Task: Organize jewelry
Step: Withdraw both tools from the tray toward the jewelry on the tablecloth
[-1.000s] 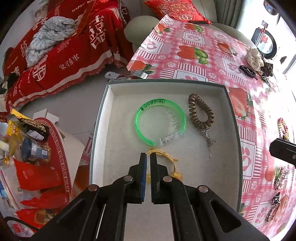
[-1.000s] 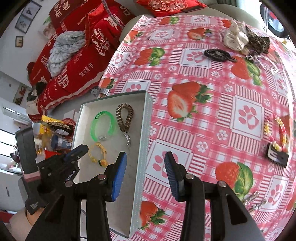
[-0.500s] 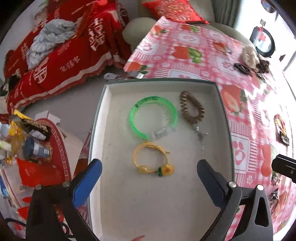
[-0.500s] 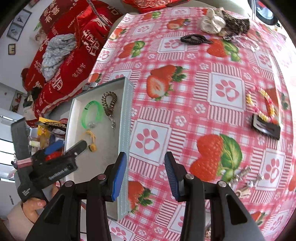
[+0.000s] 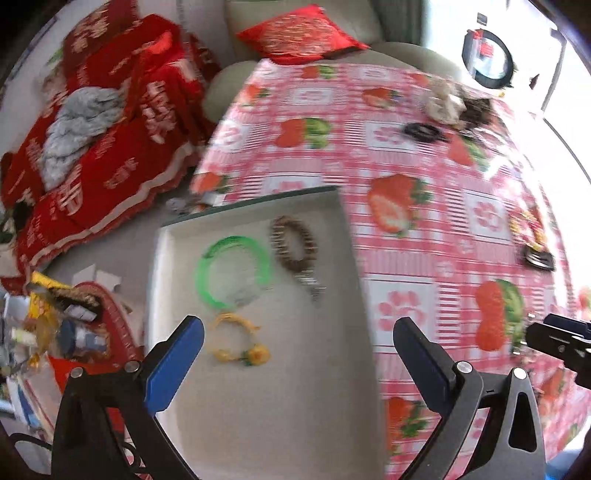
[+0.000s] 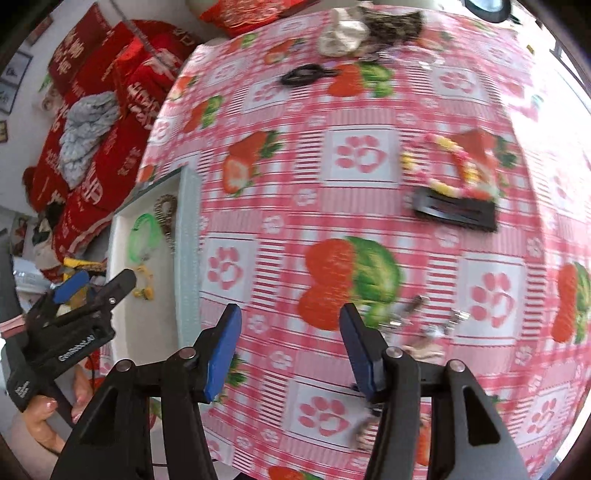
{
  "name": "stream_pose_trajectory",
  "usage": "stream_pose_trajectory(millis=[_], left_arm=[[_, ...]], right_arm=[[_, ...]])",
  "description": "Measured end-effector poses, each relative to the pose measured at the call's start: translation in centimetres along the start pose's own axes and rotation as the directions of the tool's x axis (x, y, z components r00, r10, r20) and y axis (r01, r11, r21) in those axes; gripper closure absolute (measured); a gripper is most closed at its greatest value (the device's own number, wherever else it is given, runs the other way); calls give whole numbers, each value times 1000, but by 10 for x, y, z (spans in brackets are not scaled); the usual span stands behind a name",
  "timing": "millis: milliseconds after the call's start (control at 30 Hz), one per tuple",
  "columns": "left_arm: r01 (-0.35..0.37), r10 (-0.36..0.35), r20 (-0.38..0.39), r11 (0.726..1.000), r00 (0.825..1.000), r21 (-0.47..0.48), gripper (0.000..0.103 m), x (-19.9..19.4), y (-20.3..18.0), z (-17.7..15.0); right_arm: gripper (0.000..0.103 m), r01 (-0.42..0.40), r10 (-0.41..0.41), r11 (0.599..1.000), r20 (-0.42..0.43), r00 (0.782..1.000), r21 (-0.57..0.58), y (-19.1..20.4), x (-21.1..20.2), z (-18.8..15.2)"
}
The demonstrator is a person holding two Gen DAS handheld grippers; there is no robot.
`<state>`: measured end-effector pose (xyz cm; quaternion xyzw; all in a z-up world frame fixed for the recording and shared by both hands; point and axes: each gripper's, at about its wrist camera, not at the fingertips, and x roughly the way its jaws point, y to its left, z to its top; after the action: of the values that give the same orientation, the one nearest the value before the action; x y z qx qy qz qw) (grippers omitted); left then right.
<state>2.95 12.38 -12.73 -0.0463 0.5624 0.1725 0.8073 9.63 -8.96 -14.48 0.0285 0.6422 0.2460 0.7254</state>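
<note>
A grey tray [image 5: 255, 424] sits at the table's left edge and holds a green bangle [image 5: 232, 271], a brown bead bracelet [image 5: 293, 240] and a yellow cord bracelet [image 5: 240, 341]. My left gripper [image 5: 299, 339] is open and empty above the tray's near part. My right gripper [image 6: 290, 325] is open and empty over the strawberry tablecloth. A pink and yellow bead bracelet [image 6: 454, 166] and a black hair clip [image 6: 454, 212] lie ahead of it on the right. Small silver pieces [image 6: 424, 317] lie close to its right finger.
A black hair tie [image 6: 303, 75], a cream scrunchie [image 6: 343, 35] and a dark patterned one [image 6: 391, 22] lie at the table's far side. A red-covered sofa [image 5: 110, 122] and a box of clutter [image 5: 55, 332] are beyond the table's left edge.
My left gripper opened, let the yellow cord bracelet drop in the tray, and pulled back to the right. My right gripper moved right, away from the tray and toward the silver pieces.
</note>
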Motion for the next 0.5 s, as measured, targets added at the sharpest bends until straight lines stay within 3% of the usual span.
stream_pose_trajectory(millis=[33,67,200,500], left_arm=[[13,-13,-1,1000,1000,10,0,-7,-7,-1],[27,-27,-1,999,1000,25,0,-9,-15,-3],[82,-81,-18,993,997,85,0,-13,-51,-1],[135,-125,-61,970,990,202,0,-7,-118,-3]], right_arm=[[31,7,-7,1000,1,1000,11,-7,-2,-1],[29,13,-13,1000,4,1000,26,-15,-5,-2],[29,56,-57,995,10,998,85,-48,-15,-10],[29,155,-155,965,-15,988,212,-113,-35,-46]])
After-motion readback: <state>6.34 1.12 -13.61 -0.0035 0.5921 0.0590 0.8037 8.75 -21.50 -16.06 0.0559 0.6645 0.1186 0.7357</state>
